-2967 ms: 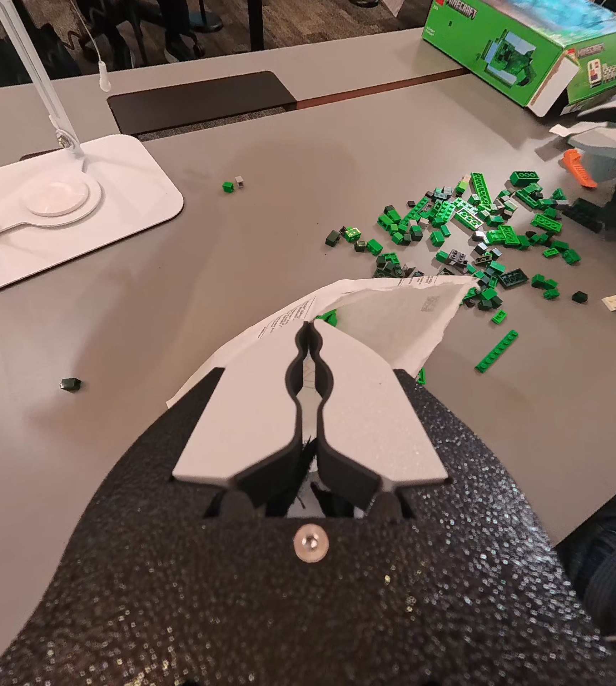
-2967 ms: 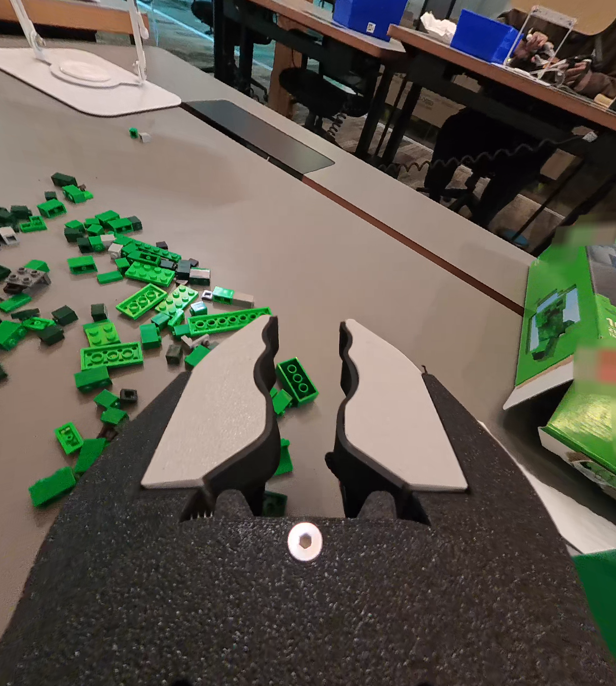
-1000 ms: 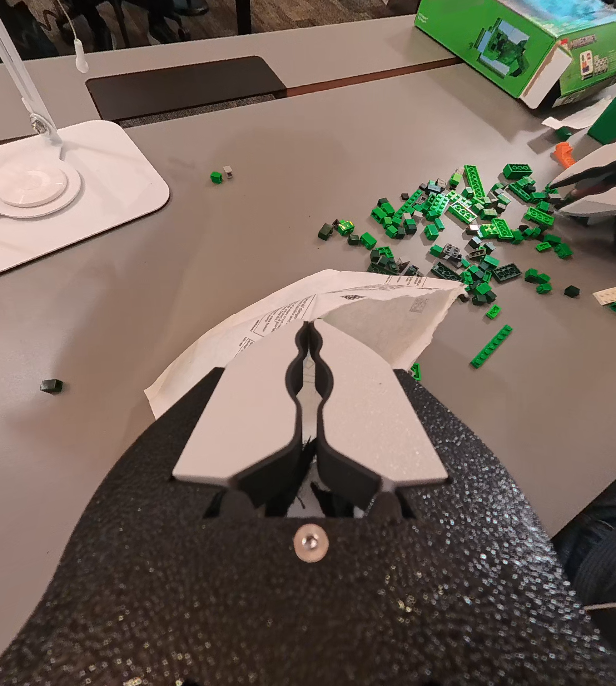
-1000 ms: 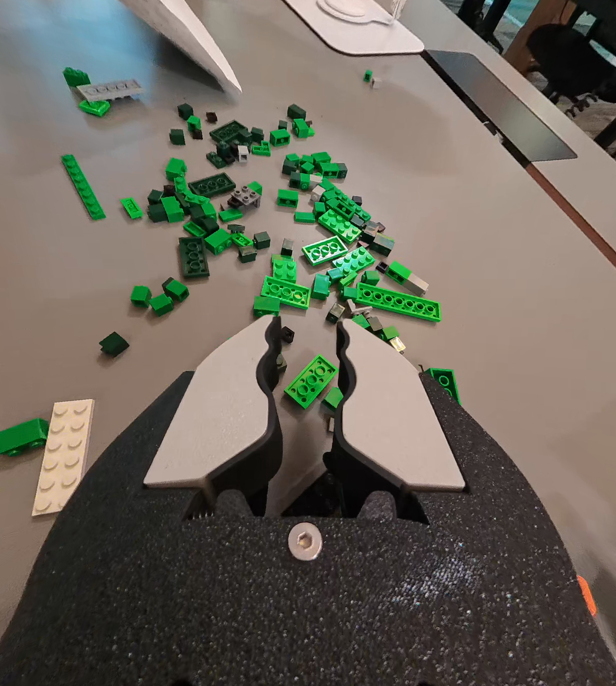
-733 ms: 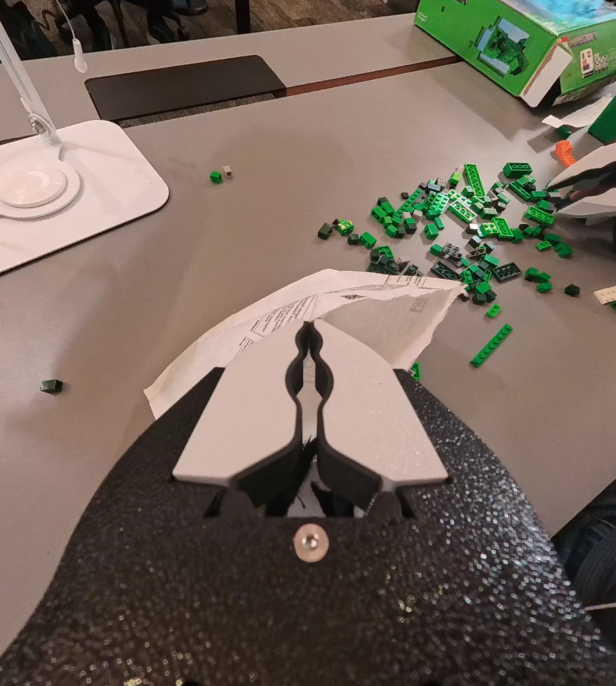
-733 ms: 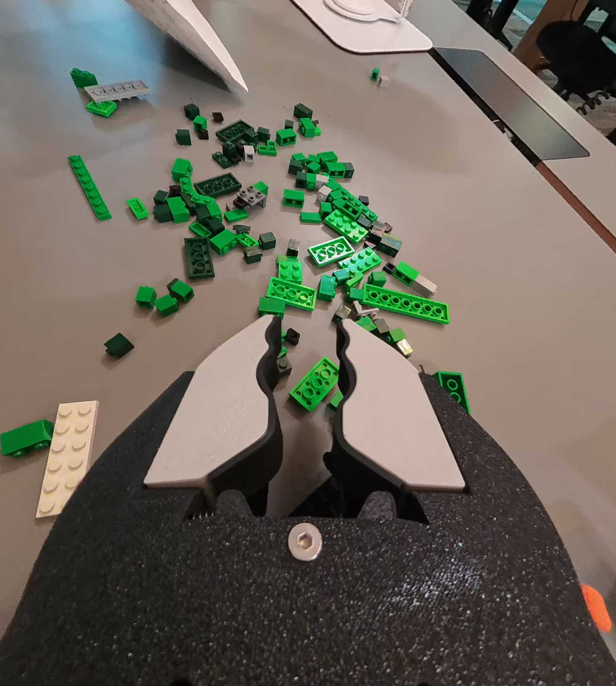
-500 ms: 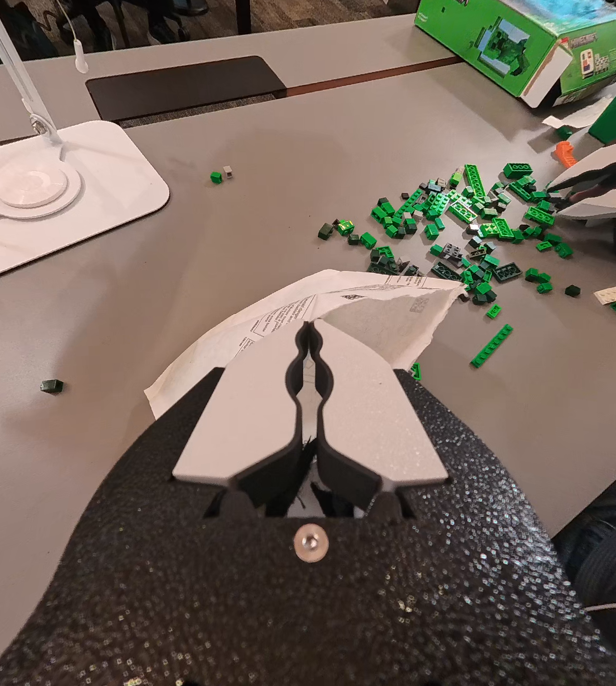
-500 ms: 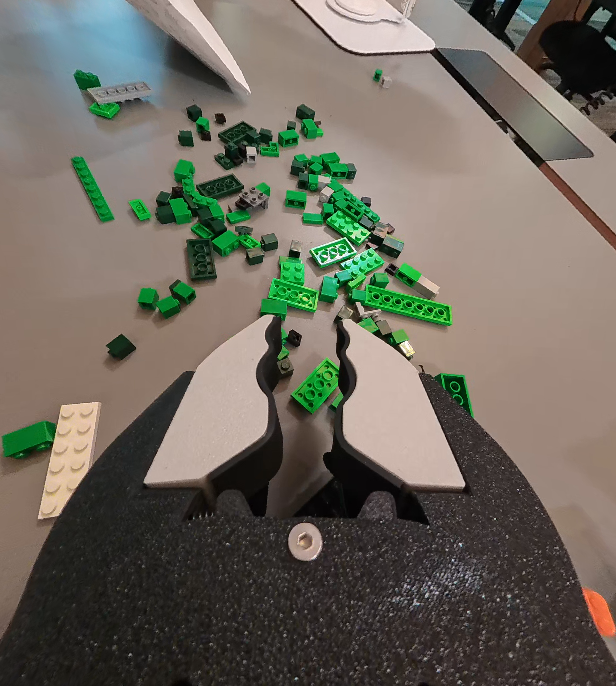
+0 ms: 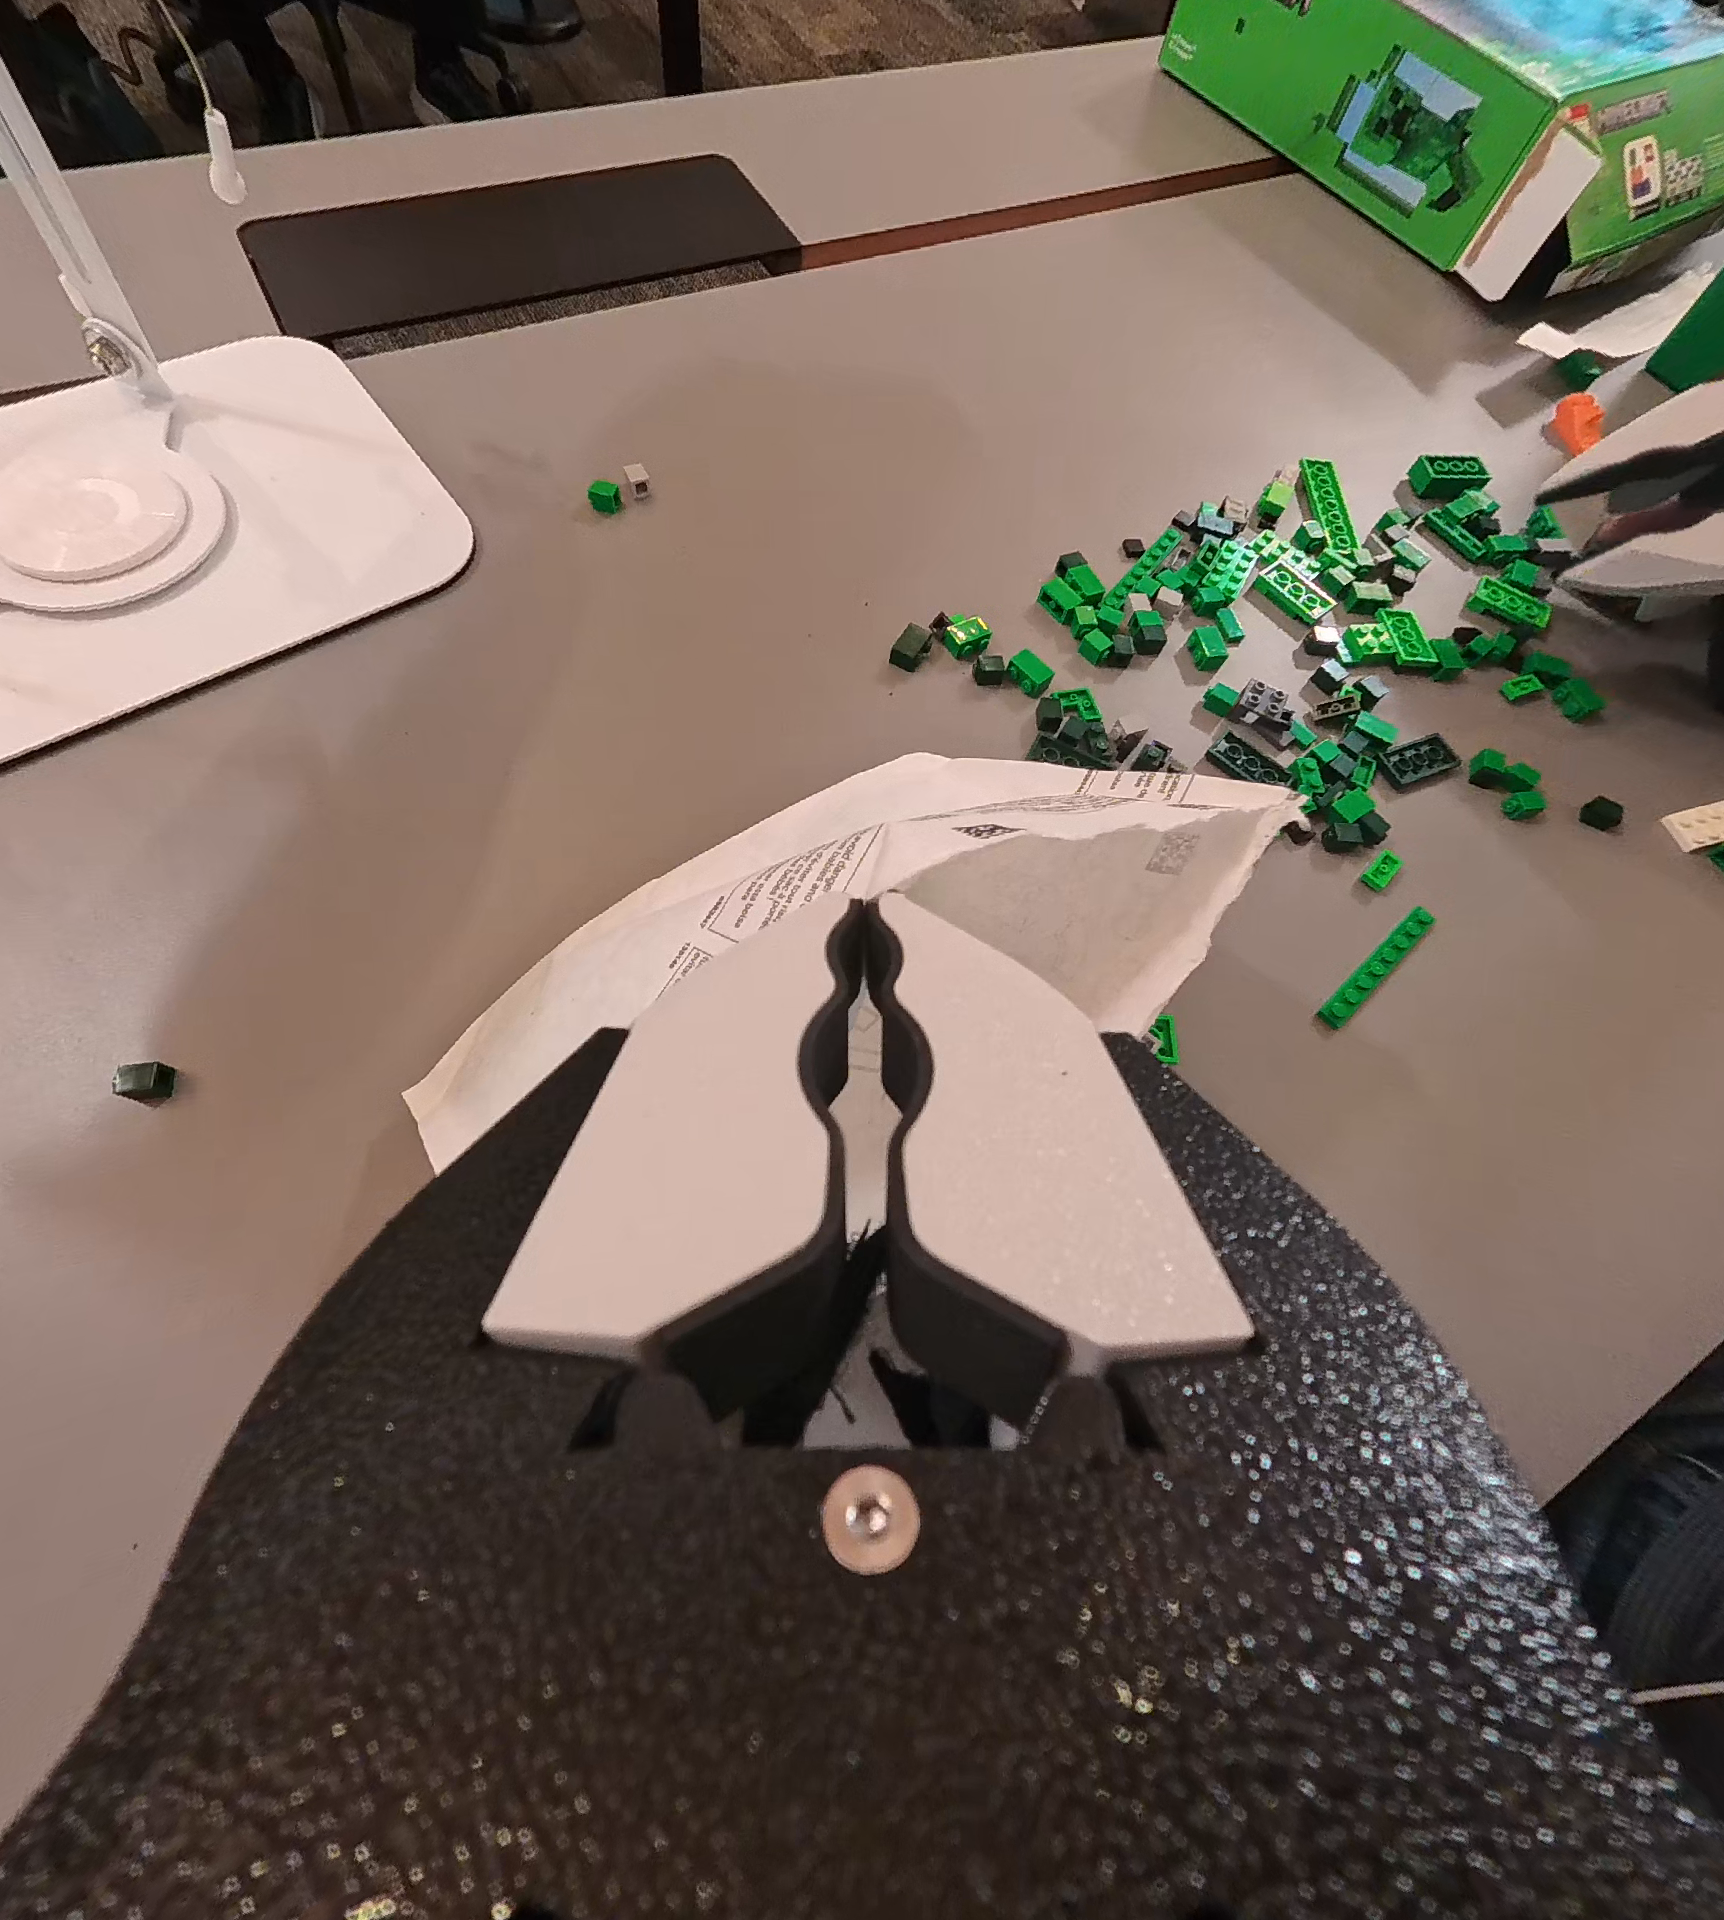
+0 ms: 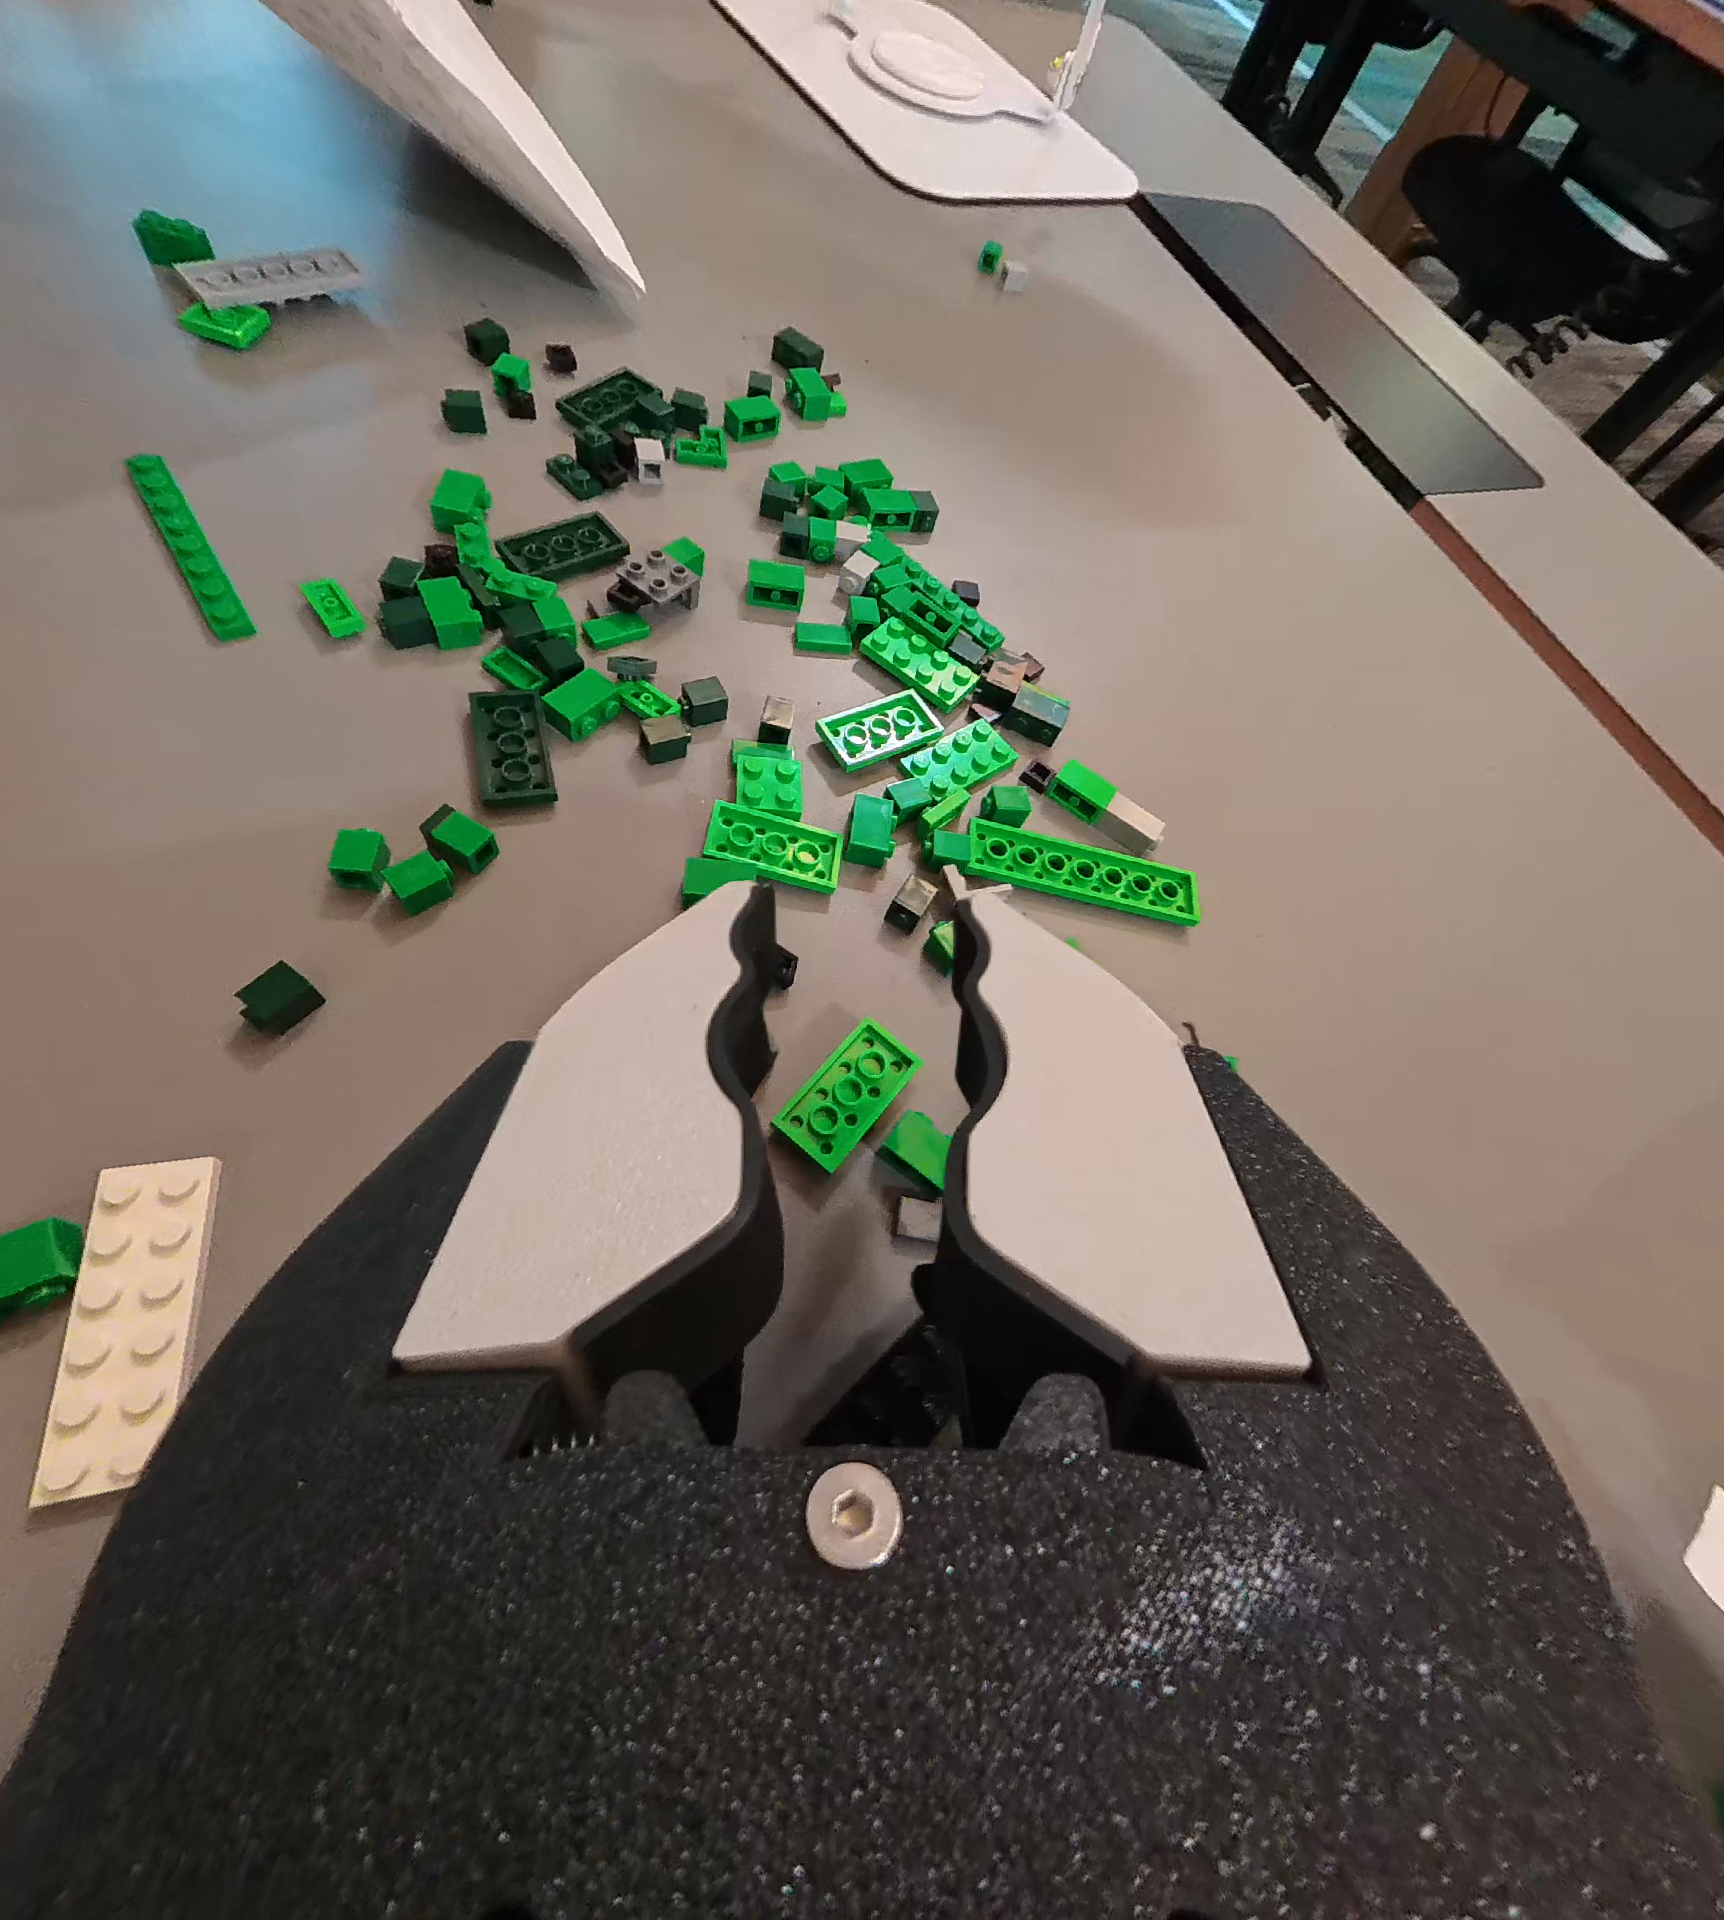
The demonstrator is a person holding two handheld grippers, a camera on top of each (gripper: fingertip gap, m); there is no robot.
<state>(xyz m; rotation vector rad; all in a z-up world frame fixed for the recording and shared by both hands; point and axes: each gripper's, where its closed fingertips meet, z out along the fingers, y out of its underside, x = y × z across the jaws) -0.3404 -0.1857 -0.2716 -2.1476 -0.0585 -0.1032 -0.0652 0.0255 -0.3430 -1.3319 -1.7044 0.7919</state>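
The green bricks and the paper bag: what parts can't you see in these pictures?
- Paper bag: left wrist view, its lower part is hidden behind the shut left gripper.
- Small bricks beneath the right gripper: right wrist view, covered by its open fingers.
- Green box: left wrist view, top cut off by the edge.
- Tiny dark bricks: too small to identify.

Grey table [image 9: 754,582]: loose green bricks [image 10: 733,665] scattered toward its right edge; cream plate [image 10: 125,1325] beside them. White lamp base [image 9: 110,540] near left edge. Green box [image 9: 1481,125] at far right corner. Dark inset panel [image 9: 515,239] along far edge.
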